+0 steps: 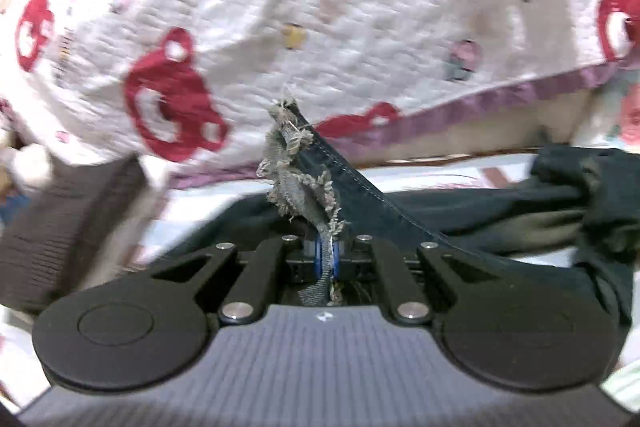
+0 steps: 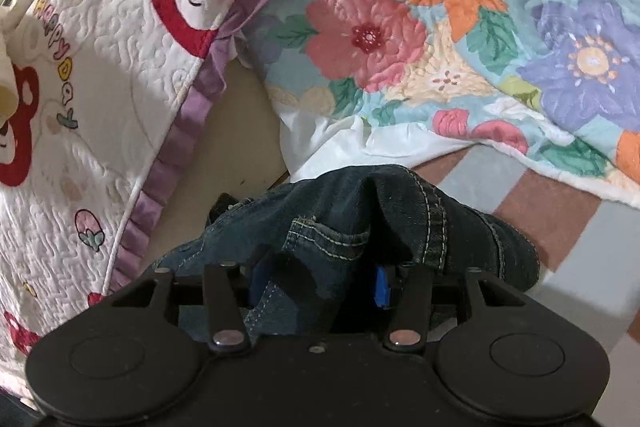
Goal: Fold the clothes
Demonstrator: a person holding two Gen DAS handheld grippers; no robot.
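The left claw (image 1: 327,259) is clamped tight on the frayed hem (image 1: 296,163) of the dark jeans (image 1: 480,215), which trail off to the right over the bed. The right claw (image 2: 320,285) has its pads set wide around a thick bunch near the pocket seam (image 2: 332,231). Denim is heavy, limp and grippy, so I judge stitched edges the safest holds; the frayed threads may slip.

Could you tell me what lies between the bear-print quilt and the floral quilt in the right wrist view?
In the right wrist view, a bare beige strip separates the bear-print quilt from the floral quilt; the jeans sit at its near end.
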